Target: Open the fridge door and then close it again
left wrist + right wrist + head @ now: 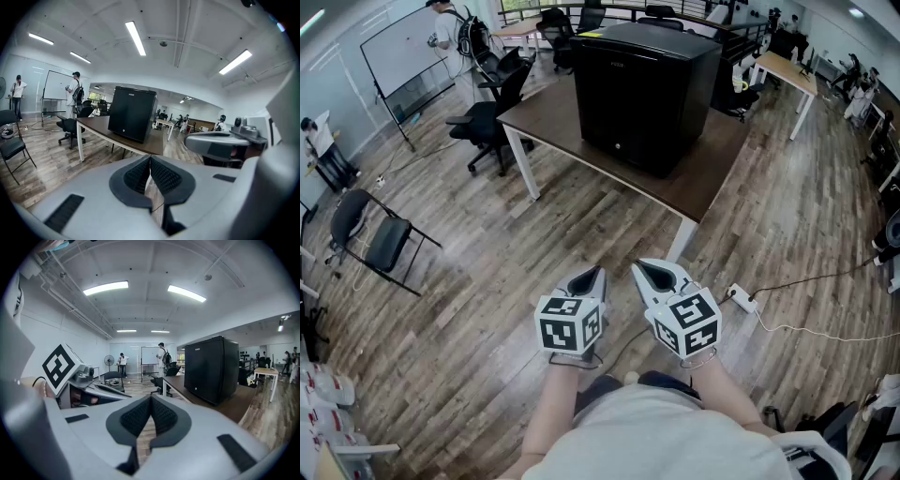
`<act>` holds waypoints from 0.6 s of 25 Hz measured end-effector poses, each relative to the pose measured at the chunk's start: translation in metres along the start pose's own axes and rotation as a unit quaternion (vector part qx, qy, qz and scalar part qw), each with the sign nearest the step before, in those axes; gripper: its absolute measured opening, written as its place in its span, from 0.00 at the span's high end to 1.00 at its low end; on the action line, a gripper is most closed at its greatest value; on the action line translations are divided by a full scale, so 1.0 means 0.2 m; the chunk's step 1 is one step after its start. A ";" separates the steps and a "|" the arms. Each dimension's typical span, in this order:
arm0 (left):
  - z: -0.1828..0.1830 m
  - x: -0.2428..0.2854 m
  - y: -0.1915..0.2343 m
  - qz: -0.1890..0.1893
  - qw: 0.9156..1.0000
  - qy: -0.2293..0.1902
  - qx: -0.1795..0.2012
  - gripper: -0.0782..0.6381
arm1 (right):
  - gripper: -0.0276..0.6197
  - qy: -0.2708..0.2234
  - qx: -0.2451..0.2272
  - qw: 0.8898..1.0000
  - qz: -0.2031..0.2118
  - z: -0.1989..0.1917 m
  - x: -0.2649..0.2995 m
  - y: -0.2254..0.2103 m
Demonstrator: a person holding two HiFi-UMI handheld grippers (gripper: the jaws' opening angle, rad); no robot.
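A small black fridge stands on a dark brown table ahead of me, its door closed. It shows in the left gripper view as the fridge and in the right gripper view as the fridge. My left gripper and right gripper hang side by side low in the head view, well short of the table. Both are shut, jaws meeting with nothing between them. The left gripper and right gripper point toward the fridge.
Black office chairs stand left of the table, and a folding chair sits further left. A power strip and white cable lie on the wood floor by the table leg. People stand by a whiteboard.
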State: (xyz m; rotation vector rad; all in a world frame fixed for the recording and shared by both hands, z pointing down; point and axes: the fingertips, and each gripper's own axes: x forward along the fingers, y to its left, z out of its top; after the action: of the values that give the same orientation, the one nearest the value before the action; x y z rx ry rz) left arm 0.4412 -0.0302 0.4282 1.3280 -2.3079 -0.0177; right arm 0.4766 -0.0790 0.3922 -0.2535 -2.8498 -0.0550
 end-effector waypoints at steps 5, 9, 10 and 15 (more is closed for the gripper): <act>0.00 -0.02 -0.01 0.002 1.000 -0.001 0.012 0.88 | 0.96 -0.005 0.010 1.000 0.001 -0.01 -0.01 0.02; 0.02 -0.03 0.00 0.012 1.000 -0.010 0.018 0.88 | 0.96 -0.007 0.010 1.000 0.003 0.00 -0.01 0.02; 0.03 -0.03 0.01 0.013 1.000 -0.009 0.019 0.88 | 0.96 -0.008 0.011 1.000 0.002 0.01 -0.01 0.02; 0.00 0.00 0.02 0.032 0.999 -0.002 0.022 0.88 | 0.96 0.011 0.018 1.000 0.009 -0.07 0.01 -0.03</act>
State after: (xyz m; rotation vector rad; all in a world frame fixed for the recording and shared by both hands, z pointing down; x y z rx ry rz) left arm 0.4379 -0.0277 0.4287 1.2746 -2.3666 0.0508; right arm 0.4781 -0.0860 0.4050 -0.2697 -2.8235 -0.0021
